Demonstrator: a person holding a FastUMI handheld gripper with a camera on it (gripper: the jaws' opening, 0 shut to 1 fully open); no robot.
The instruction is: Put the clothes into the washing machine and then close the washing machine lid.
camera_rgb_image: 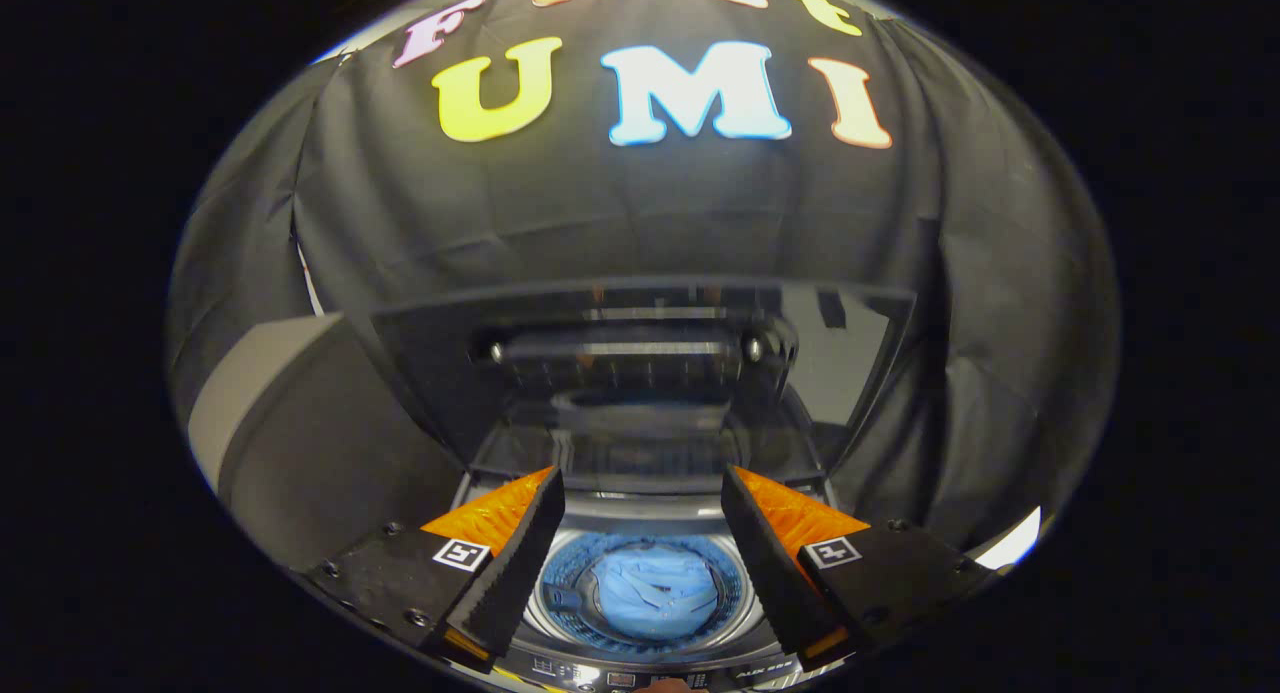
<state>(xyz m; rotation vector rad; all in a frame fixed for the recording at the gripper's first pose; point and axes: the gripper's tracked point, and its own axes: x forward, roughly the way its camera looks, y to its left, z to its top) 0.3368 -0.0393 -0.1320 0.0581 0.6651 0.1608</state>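
1. washing machine (pixel 640 663) down low, top open, round tub seen from above.
2. blue clothes (pixel 655 601) lying in a heap at the bottom of the tub, right in the middle.
3. dark see-through lid (pixel 640 373) standing up at the back of the machine.
4. gripper (pixel 640 558) above the tub, fingers wide apart, holding nothing, clothes seen between them.

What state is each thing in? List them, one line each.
Washing machine lid: open, standing raised behind the drum.
Drum: uncovered, with clothes inside.
Blue clothes: lying bunched in the drum, below and between the fingers, touching neither.
Tool: open, fingers spread apart, holding nothing, above the drum opening.
Control panel: at the machine's near edge; too small to tell its setting.
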